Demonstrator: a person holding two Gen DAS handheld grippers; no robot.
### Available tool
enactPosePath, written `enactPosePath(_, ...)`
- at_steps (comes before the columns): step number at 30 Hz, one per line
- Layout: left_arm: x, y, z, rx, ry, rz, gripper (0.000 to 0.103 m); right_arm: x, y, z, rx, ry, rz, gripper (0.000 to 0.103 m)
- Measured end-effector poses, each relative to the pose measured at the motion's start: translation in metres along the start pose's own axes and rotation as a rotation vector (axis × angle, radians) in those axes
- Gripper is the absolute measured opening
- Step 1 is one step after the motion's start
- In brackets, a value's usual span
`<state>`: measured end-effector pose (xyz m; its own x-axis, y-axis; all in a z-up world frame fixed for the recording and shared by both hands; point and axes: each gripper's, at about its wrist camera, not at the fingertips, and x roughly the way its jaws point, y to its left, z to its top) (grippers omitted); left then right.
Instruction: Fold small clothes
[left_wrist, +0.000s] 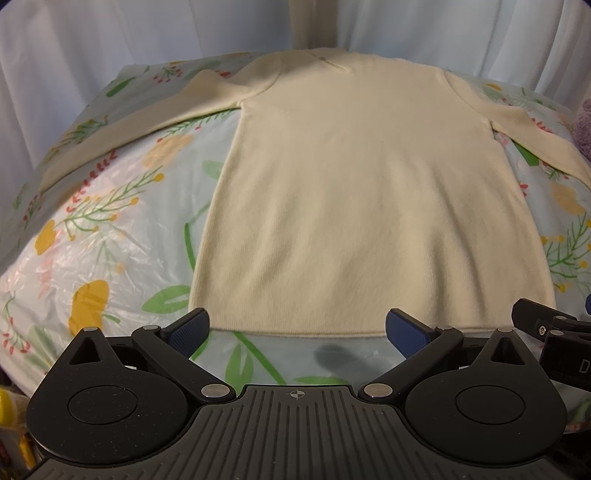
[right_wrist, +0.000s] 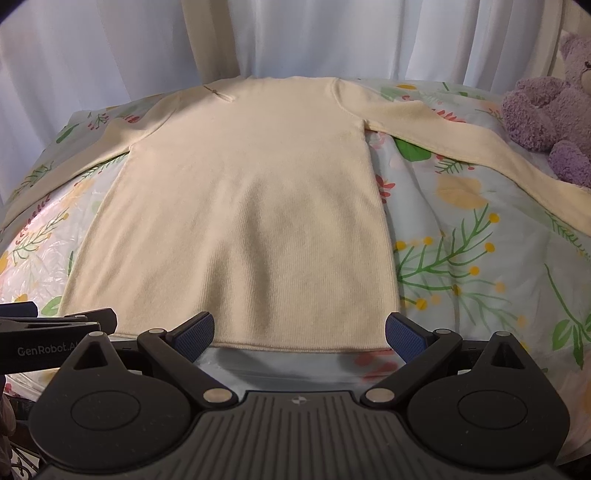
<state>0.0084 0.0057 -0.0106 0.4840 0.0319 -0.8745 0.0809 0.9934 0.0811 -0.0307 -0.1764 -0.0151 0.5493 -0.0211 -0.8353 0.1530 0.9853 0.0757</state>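
Note:
A cream long-sleeved knit top (left_wrist: 354, 192) lies flat on the floral cover, hem toward me, both sleeves spread out to the sides; it also shows in the right wrist view (right_wrist: 251, 206). My left gripper (left_wrist: 297, 330) is open and empty, hovering at the hem's left part. My right gripper (right_wrist: 299, 332) is open and empty at the hem's right part. Each gripper shows at the edge of the other's view: the right one (left_wrist: 554, 332) and the left one (right_wrist: 55, 332).
A floral plastic-covered surface (left_wrist: 110, 229) lies under the top. A purple teddy bear (right_wrist: 550, 110) sits at the far right, next to the right sleeve (right_wrist: 480, 147). White curtains (right_wrist: 110, 44) hang behind.

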Motion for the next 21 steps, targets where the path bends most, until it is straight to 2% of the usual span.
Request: enactPosePath(21,0.0007,-0.0032,0.0018,0.011,0.002,-0.005,0.103,-0.001,-0.0047,-0.001,0.024,-0.004,-0.002,0.099)
